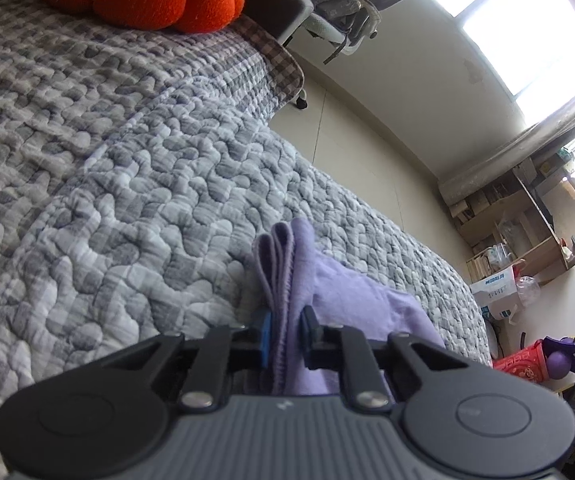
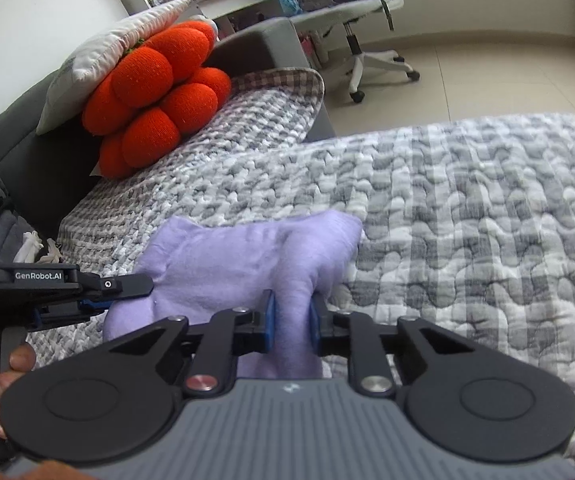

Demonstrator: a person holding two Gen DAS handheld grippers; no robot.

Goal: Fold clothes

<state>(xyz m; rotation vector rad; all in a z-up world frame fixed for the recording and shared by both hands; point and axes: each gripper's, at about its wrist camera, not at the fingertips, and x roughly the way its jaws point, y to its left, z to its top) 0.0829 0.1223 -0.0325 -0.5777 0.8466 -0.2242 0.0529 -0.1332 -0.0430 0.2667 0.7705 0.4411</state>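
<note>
Both grippers pinch a lilac cloth (image 2: 247, 256) over a bed's grey quilt (image 2: 467, 208). The left hand-held gripper (image 1: 287, 336) clamps its layered hem; the right hand-held gripper (image 2: 291, 320) squeezes a bunched fold. An orange cushion (image 2: 155, 100) sits near the sofa arm behind.
</note>
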